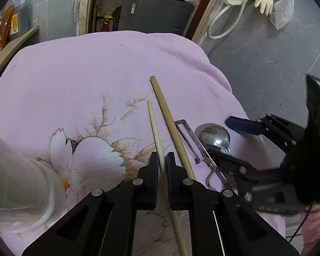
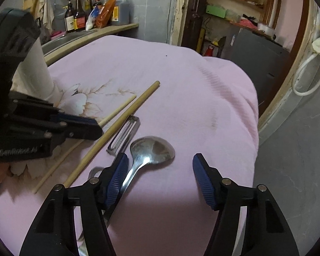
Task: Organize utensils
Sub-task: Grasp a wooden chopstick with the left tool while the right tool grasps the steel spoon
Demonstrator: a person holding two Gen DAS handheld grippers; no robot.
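Left gripper [image 1: 162,160]: tilted down toward the pink cloth [image 1: 96,74], jaws closed on the thin chopstick [image 1: 154,128].
Right gripper [image 2: 157,168]: low over the same cloth, jaws apart, the spoon [image 2: 151,149] lying between them, not pressed.

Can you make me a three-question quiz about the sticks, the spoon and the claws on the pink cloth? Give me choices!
1. Where is the peeler?
A. between the thick stick and the spoon
B. inside the white cup
C. on the floor

2. How many wooden sticks lie on the cloth?
A. one
B. two
C. four

3. What is the left claw doing?
A. standing wide open
B. pinching the thin stick
C. holding the spoon

Answers:
1 A: it lies beside the thick stick, with the spoon on its other side.
2 B: one thick, one thin.
3 B: its pads are closed on the thin stick.
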